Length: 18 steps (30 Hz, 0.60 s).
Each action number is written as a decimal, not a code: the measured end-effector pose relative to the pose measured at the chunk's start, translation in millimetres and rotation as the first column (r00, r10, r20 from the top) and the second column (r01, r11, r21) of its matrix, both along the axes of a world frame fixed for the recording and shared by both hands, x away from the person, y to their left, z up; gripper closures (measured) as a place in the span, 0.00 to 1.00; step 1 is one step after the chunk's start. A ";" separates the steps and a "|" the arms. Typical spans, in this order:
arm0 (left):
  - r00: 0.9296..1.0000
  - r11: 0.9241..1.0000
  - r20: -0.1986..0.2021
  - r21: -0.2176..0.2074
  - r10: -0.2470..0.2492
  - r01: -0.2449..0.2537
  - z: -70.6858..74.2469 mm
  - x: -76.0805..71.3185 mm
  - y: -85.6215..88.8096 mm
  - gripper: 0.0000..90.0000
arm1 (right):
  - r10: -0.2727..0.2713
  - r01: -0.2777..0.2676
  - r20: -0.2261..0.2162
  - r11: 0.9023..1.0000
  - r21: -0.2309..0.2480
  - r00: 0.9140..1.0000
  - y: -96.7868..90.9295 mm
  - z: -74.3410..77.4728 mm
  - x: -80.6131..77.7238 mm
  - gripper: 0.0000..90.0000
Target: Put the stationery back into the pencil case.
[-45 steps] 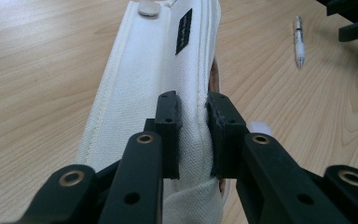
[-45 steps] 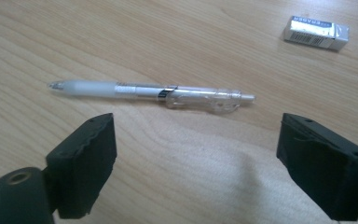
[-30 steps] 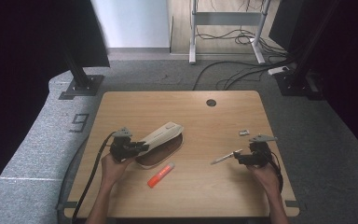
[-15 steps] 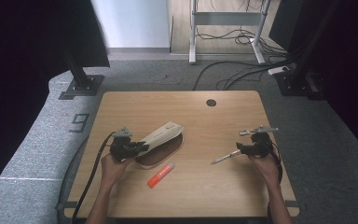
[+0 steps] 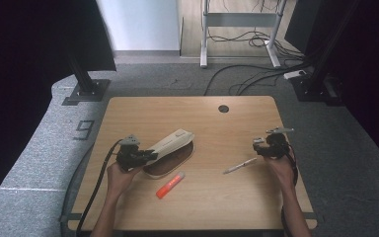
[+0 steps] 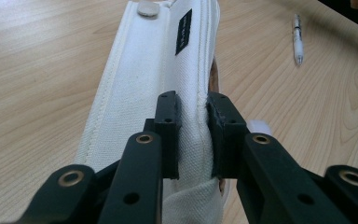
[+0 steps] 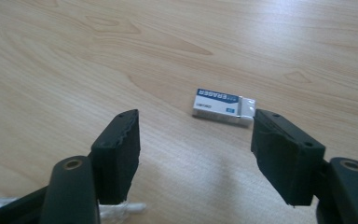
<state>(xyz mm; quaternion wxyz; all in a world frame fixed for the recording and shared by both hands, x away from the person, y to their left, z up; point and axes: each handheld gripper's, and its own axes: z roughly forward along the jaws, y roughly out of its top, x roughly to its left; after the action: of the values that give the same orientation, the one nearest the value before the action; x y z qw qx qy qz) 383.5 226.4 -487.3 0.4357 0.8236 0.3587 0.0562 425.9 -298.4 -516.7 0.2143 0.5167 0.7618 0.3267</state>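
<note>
Between left fingers [image 6: 193, 135], pencil case [image 6: 158, 70].

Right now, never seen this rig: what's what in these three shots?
No robot: a person holds a two-jaw hand-held gripper in each hand at a wooden table. One camera looks down from above; one rides on each gripper. The left hand-held gripper is clamped on the flap of a white pencil case. The right hand-held gripper is open with nothing between its jaws, which have just been closing, and points at an eraser. A white pen and an orange marker lie loose.
</note>
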 end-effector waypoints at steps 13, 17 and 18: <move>1.000 1.000 -0.001 0.001 -0.002 0.002 -0.6 -0.1 -0.5 0.83 | -0.065 0.065 -0.006 0.998 -0.010 0.998 -7.5 -9.7 24.2 0.31; 1.000 1.000 -0.002 0.001 -0.003 0.003 -0.7 -0.2 -0.7 0.83 | -0.072 0.072 -0.012 0.997 -0.001 0.997 -6.5 -13.6 30.5 0.32; 1.000 1.000 -0.002 0.001 -0.003 0.003 -0.7 -0.2 -0.7 0.83 | -0.070 0.070 -0.011 0.998 0.002 0.998 -5.7 -14.7 32.0 0.33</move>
<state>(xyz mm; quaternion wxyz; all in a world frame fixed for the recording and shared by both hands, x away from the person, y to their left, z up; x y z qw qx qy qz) 383.3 225.7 -488.0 0.4352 0.8244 0.3578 0.0550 457.9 -304.1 -531.4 0.2206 0.5450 0.7442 0.3169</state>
